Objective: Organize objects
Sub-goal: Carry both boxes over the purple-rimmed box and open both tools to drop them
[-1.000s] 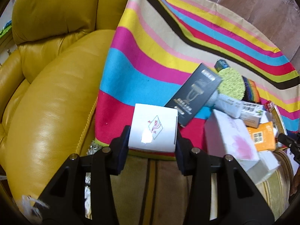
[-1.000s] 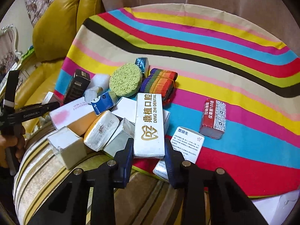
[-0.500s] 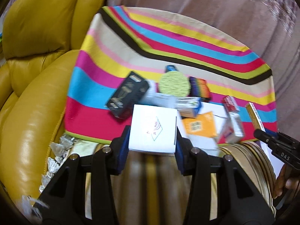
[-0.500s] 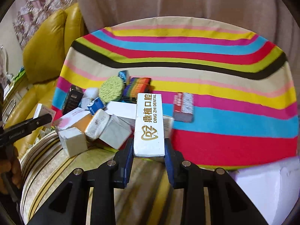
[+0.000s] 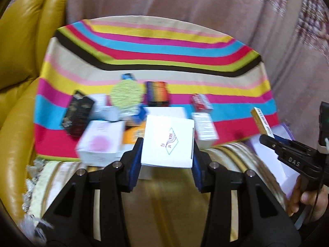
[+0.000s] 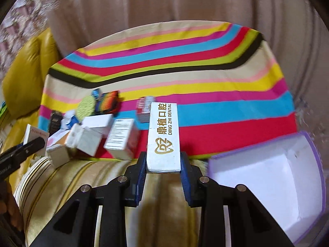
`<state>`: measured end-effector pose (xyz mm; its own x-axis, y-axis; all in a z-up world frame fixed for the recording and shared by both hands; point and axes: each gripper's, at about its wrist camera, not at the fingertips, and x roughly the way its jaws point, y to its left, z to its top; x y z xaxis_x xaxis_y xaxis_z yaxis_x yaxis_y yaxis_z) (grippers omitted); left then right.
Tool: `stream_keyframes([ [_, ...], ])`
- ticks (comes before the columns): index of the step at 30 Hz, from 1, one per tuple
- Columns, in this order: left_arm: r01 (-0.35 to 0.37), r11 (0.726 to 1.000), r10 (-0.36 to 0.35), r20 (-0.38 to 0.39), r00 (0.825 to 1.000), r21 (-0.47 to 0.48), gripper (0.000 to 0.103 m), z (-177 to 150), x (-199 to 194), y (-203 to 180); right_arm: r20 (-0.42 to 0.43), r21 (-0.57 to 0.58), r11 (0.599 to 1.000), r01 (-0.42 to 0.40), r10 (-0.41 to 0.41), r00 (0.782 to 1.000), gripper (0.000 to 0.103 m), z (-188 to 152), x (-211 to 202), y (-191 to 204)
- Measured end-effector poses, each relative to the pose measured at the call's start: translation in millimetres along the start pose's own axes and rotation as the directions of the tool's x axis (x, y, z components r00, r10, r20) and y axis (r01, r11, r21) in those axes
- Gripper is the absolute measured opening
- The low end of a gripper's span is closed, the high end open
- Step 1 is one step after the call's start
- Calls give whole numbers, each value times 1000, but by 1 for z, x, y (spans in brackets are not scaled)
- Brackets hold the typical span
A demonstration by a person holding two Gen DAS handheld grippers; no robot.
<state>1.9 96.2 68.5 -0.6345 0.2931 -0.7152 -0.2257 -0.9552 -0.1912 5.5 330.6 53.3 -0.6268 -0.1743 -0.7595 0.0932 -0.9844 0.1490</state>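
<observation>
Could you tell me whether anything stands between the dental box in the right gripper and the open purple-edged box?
Nothing visible does. The dental box is clamped in the right gripper, and the purple-edged box sits open just to its right, with only bare striped cushion between.

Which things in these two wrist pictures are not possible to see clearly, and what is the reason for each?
- Left wrist view: motion blur makes the print on the black box unreadable.
- Left wrist view: the orange box is mostly hidden behind the white square box in the left gripper.
- Right wrist view: the purple-edged tray is cut off by the edge.
- Right wrist view: the dental box in the right gripper hides part of the red box.
</observation>
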Motion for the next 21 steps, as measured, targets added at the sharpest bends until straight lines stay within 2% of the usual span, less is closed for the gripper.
stream_keyframes([
  [6,101,992,-97,-46,994,79,47,2,17,-51,-27,115,989,88,-86,996,32,-15,-10,-36],
  [11,183,974,-172,-89,981,136,47,4,27,-89,-63,203,966,161,-151,986,32,-29,-14,-68],
  [15,256,954,-236,-135,962,154,47,3,39,-116,-84,258,942,215,-200,976,32,-41,-21,-92],
  [21,380,909,-345,-201,917,173,47,4,57,-159,-109,323,907,271,-249,963,32,-51,-27,-116],
])
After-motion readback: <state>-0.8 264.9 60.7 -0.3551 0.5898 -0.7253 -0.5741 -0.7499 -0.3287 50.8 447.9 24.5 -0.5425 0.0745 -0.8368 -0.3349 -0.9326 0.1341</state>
